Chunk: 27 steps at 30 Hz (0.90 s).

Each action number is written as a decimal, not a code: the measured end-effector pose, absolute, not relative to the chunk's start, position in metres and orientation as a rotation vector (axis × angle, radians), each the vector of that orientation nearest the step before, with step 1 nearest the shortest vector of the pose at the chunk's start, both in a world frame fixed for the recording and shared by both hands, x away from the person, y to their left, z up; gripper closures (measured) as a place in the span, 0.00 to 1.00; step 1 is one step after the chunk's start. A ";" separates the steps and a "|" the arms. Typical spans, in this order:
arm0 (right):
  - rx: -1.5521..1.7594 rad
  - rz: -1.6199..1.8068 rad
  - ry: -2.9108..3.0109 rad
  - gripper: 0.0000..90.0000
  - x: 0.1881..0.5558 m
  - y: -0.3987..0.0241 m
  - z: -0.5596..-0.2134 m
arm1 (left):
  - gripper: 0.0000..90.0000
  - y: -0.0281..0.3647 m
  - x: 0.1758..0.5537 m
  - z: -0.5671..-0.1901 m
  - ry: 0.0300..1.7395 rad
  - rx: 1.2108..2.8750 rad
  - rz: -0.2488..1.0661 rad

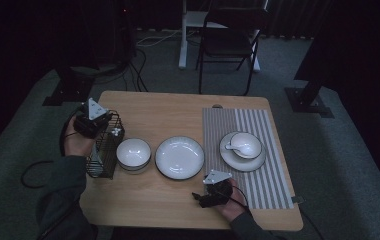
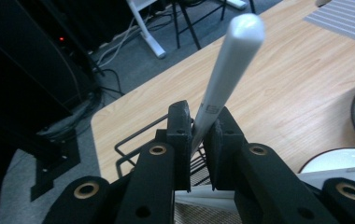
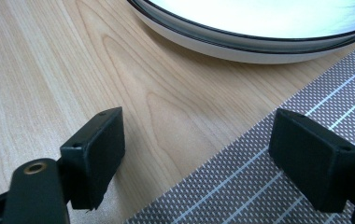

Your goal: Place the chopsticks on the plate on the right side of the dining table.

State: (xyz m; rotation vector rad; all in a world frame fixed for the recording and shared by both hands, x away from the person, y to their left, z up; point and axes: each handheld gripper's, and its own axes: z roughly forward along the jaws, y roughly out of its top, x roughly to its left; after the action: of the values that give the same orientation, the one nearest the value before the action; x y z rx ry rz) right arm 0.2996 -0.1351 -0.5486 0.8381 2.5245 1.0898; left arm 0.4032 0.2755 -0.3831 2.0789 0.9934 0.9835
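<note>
Wooden table point(image 1: 168, 107), dim room, grey carpet. Left edge: 1 wire basket point(image 1: 106, 150); left gripper point(image 2: 199, 128) over it, jaws pinching a white utensil handle point(image 2: 229, 60) that stands tilted up. Centre: 1 bowl point(image 1: 133, 154), 1 plate point(image 1: 179, 157). Right: striped placemat point(image 1: 263, 182). Near front edge: right gripper point(image 3: 196, 144), jaws spread, nothing between.

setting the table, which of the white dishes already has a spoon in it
The small bowl on the saucer on the striped placemat; the wooden table's bowl and plate are empty.
</note>
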 end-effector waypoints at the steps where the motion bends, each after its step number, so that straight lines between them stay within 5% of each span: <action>1: 0.838 1.090 2.524 0.20 0.300 -0.135 -0.549 | 0.91 0.275 0.403 -0.383 0.994 2.081 1.001; 27: 0.836 1.089 2.524 0.20 0.300 -0.135 -0.549 | 0.94 0.282 0.380 -0.369 0.981 1.938 1.059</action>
State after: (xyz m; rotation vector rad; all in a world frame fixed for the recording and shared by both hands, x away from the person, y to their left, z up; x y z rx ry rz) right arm 0.2997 -0.1351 -0.5486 0.8363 2.5236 1.0893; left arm 0.3795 0.2824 -0.3691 1.9379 0.9812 1.0589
